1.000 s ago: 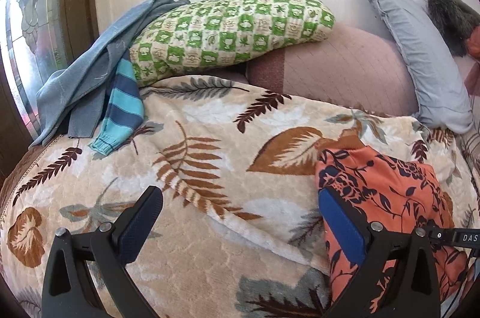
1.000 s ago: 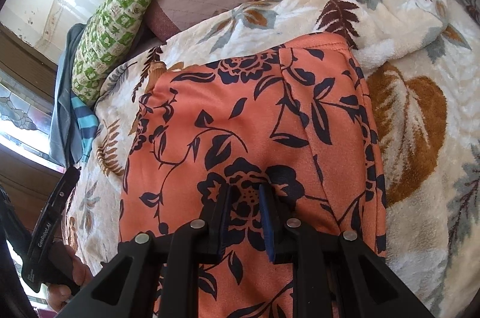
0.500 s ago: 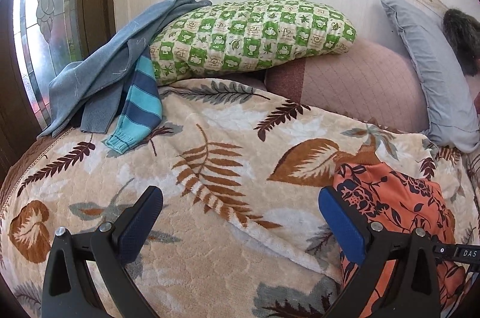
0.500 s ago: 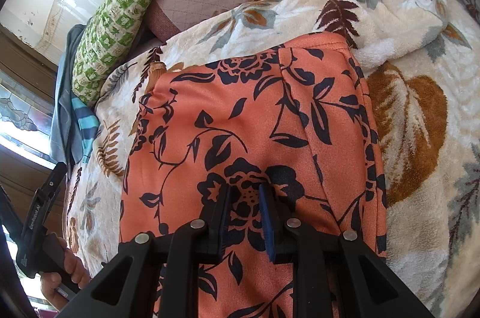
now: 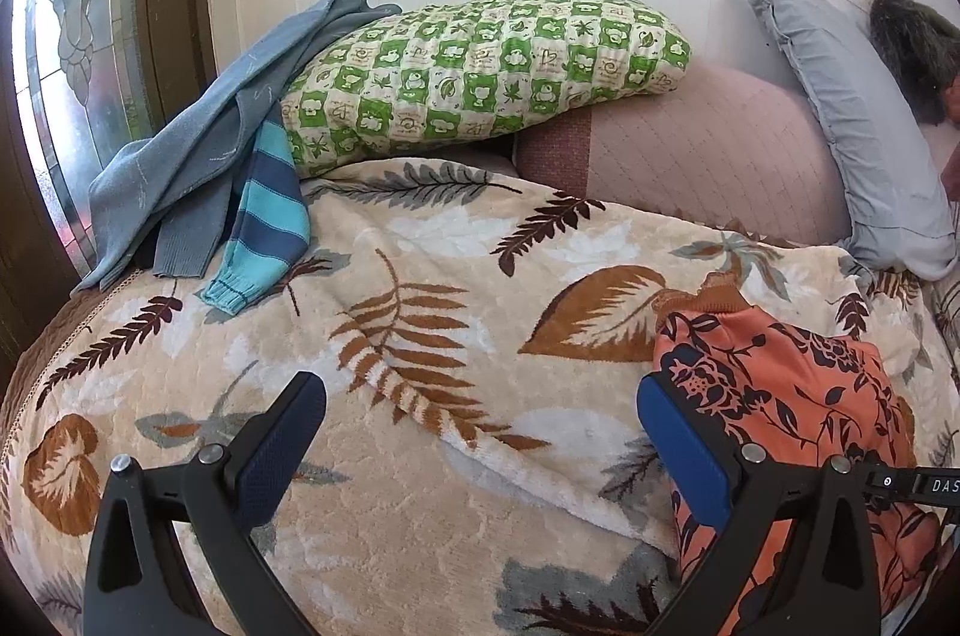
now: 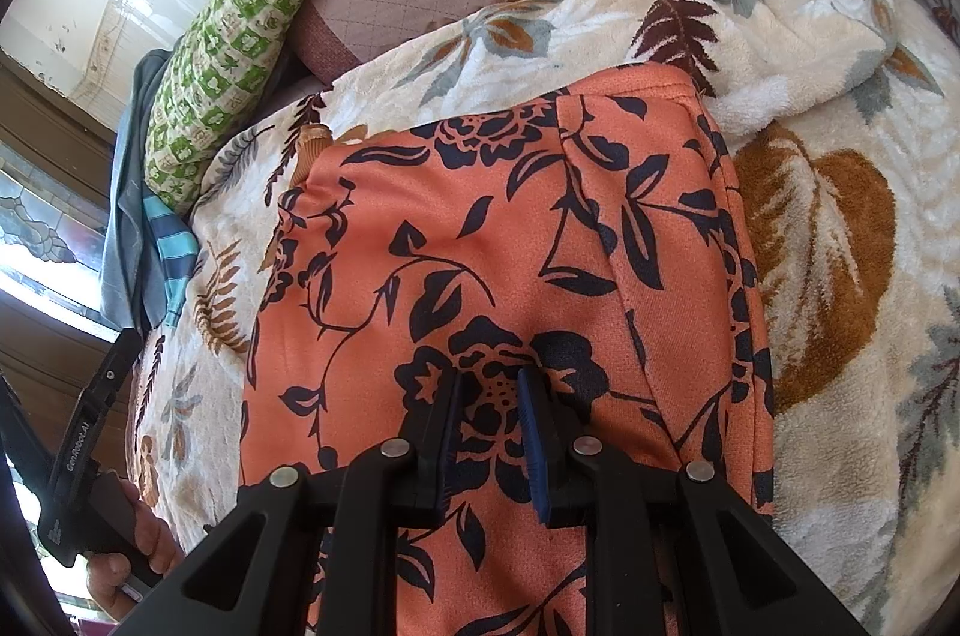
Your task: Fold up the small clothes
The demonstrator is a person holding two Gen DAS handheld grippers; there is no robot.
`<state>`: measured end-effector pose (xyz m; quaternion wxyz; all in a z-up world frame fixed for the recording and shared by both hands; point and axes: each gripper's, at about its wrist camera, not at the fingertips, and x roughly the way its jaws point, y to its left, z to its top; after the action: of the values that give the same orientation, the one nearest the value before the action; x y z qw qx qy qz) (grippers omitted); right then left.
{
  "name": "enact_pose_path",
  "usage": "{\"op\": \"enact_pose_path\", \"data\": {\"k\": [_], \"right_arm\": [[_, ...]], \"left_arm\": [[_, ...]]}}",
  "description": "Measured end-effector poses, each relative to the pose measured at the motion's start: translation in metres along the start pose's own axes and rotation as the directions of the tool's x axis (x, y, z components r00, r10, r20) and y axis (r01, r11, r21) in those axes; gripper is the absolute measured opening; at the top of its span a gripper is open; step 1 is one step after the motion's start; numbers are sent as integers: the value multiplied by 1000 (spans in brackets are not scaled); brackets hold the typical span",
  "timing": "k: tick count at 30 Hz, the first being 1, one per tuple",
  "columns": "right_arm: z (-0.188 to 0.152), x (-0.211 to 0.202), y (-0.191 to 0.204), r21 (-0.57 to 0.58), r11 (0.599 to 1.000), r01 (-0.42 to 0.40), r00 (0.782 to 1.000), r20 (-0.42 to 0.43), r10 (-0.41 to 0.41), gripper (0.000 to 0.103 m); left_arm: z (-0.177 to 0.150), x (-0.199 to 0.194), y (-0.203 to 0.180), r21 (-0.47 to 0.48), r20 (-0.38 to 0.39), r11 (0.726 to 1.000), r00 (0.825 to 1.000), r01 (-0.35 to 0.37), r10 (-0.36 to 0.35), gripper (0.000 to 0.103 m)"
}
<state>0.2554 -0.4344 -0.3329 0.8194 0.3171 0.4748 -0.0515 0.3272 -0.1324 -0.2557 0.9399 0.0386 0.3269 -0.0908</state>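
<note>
The orange floral garment (image 6: 510,246) lies flat on the leaf-print blanket (image 5: 420,336), and we judge a fold is in progress. Our right gripper (image 6: 489,432) has its jaws nearly closed over the cloth, but we cannot tell if it really pinches, because the near hem is hidden. Our left gripper (image 5: 480,432) hangs wide apart beside it and must next take an edge.

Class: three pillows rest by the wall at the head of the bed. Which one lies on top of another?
The green-and-white checked pillow: its right end rests on the pink quilted pillow. The grey pillow leans against the wall instead.
</note>
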Motion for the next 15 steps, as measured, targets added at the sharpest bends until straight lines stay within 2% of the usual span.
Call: {"op": "enact_pose_path", "data": {"k": [15], "right_arm": [[0,0,0,1,1000,0,1000,0,0,22]], "left_arm": [[0,-2,-3,13,4,1000,1000,2,-2,103]]}}
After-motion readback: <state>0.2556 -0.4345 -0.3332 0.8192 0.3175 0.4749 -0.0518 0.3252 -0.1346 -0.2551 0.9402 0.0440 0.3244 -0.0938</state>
